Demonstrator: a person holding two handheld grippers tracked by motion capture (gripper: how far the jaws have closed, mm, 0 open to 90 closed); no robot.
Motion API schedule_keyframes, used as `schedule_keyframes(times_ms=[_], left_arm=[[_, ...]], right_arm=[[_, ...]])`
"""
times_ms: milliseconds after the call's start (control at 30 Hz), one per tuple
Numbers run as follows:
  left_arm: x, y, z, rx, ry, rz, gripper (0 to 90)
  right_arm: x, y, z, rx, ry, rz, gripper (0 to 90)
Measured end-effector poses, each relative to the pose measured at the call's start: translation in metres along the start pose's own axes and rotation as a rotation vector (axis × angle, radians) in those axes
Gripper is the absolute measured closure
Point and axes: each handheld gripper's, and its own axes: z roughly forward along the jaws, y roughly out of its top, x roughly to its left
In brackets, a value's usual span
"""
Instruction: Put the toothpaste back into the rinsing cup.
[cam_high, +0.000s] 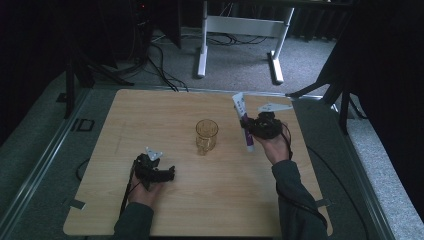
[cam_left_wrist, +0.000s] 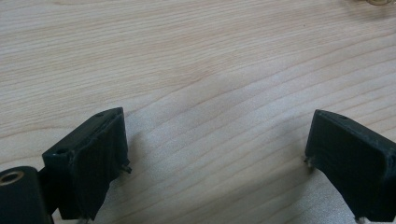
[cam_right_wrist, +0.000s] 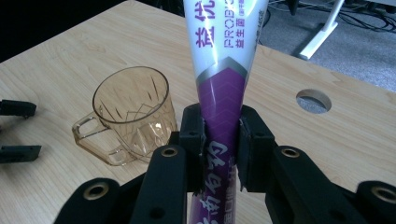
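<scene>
Right gripper (cam_right_wrist: 221, 140) clamps the toothpaste tube (cam_right_wrist: 223, 70), rising toward twelve o'clock; left gripper (cam_left_wrist: 217, 154) gapes wide, empty; cup (cam_right_wrist: 133, 112) at nine.

Dim high view with dark surroundings; gripper views bright, evenly lit, sharp.

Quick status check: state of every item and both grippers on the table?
Purple-and-white toothpaste tube: clamped mid-body, lifted, tilted.
Amber faceted glass mug: upright on the table, empty, free.
Right gripper: shut on the tube.
Left gripper: open, nothing between its jaws, low over the wooden table.
</scene>
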Motion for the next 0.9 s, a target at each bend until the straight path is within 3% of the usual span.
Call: schedule_keyframes(times_ms=[900], left_arm=[[-0.0014,0.0002,0.0004,-0.003,-0.001,-0.001,5.8]], right_arm=[[0.0036,0.0106,0.0038,-0.038,0.008,0.02,74.7]])
